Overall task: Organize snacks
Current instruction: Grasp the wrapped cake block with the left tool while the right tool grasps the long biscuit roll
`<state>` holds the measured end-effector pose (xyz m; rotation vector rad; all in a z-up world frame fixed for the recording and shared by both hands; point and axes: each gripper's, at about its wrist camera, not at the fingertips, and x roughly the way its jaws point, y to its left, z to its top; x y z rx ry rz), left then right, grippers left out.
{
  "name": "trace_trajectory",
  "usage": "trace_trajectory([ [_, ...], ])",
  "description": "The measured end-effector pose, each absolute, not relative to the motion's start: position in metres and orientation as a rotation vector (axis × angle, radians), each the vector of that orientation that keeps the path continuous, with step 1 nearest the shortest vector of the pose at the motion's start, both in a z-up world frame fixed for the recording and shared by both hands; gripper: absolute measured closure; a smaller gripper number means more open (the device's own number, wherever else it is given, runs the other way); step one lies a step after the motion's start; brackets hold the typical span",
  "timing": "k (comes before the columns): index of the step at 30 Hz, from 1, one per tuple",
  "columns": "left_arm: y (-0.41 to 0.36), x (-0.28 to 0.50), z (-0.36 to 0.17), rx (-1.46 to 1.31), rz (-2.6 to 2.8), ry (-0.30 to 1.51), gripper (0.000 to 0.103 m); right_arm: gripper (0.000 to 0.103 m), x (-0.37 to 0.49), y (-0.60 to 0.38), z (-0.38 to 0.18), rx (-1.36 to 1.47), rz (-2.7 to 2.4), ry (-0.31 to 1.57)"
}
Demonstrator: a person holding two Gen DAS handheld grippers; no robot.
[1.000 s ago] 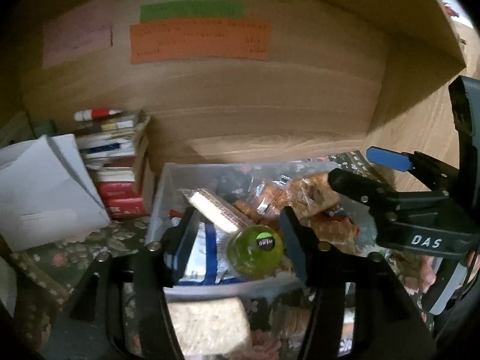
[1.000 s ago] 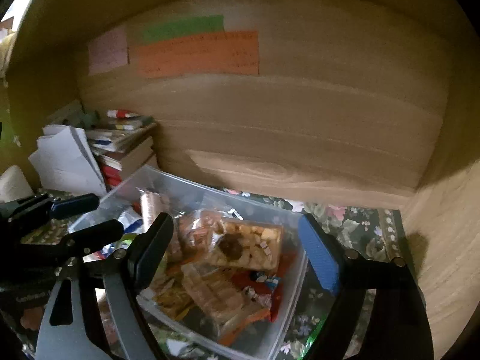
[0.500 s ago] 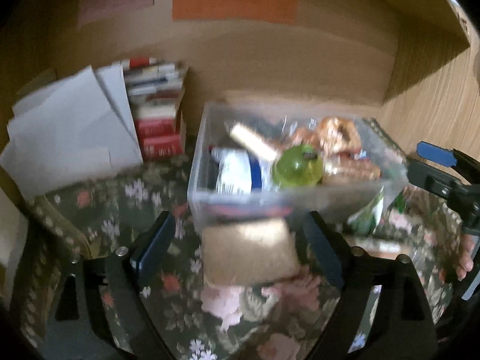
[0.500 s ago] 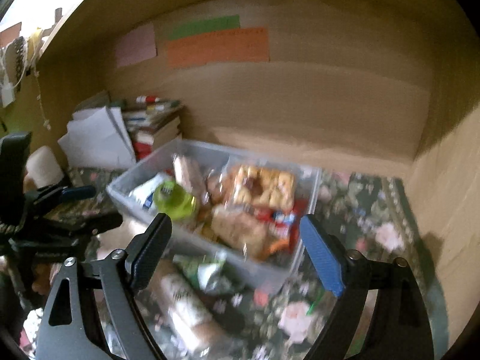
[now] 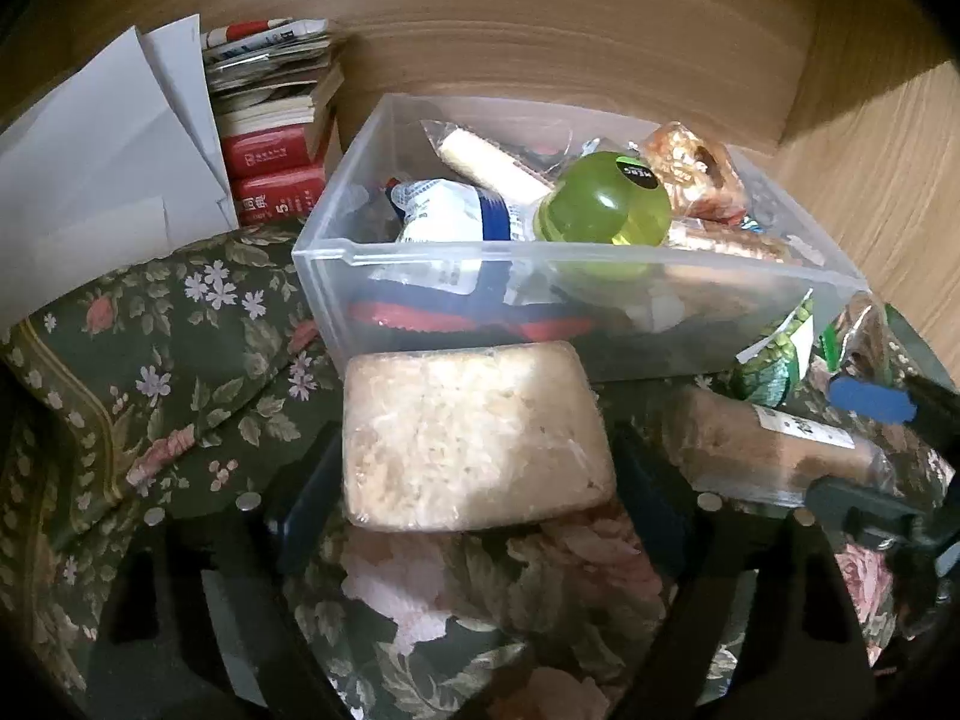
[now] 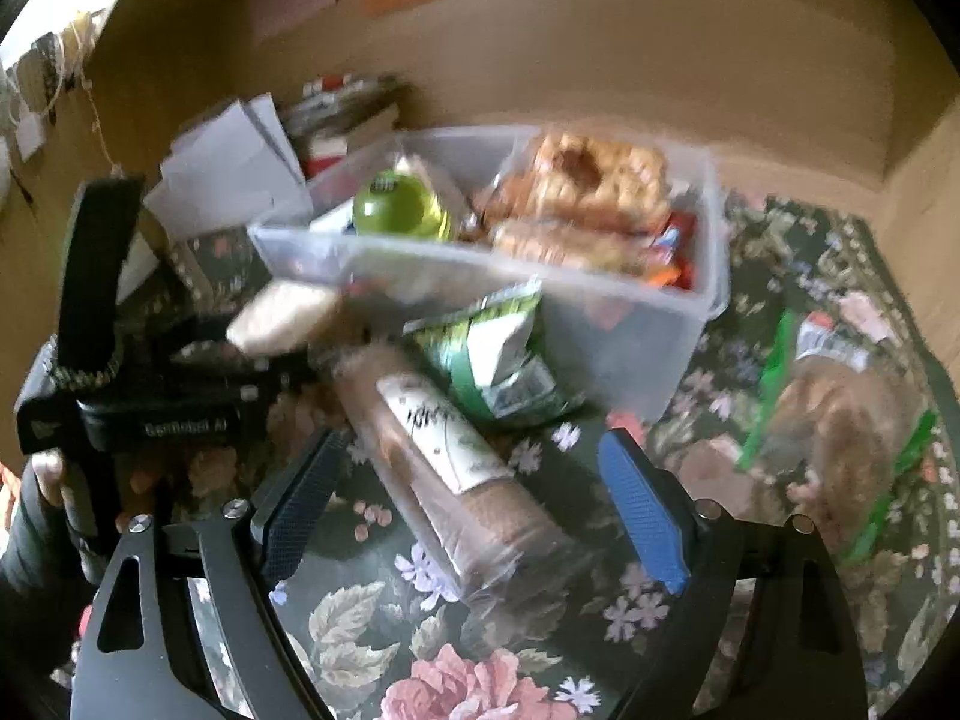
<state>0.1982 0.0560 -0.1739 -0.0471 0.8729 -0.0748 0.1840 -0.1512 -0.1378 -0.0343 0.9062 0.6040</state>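
Left hand-held gripper (image 5: pixel 474 516): I see it spread wide, jaws having just been opening, straddling the pale rice-cake block (image 5: pixel 474 438) at lower centre of its view, pads apparently clear.

Right hand-held gripper (image 6: pixel 474 504): wide, empty. Brown tube pack (image 6: pixel 444 450) lies between the jaws, long axis diagonal toward upper left. Clear bin (image 6: pixel 690 324) beyond.

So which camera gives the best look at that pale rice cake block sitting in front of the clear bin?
The left wrist view. The wrapped rice cake block sits sharp and whole, lying on the floral cloth between the open jaws. In the right wrist view it is only a small blurred pale patch at the left, partly behind the other gripper.
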Motion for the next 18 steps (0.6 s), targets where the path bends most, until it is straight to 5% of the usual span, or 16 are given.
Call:
trace_trajectory([
  [2, 0.061, 0.199, -0.175, -0.057, -0.083, 0.868, 0.019, 0.034, 0.185, -0.146, -0.141, -0.045, 0.621, 0.926],
  [8, 0.072, 0.175, -0.172, -0.066, -0.078, 0.84, 0.02, 0.054, 0.18, -0.135, -0.142, -0.095, 0.692, 0.962],
  [18, 0.09, 0.134, -0.165, -0.093, -0.062, 0.807, 0.02, 0.06, 0.184, -0.089, -0.155, -0.195, 0.745, 0.98],
])
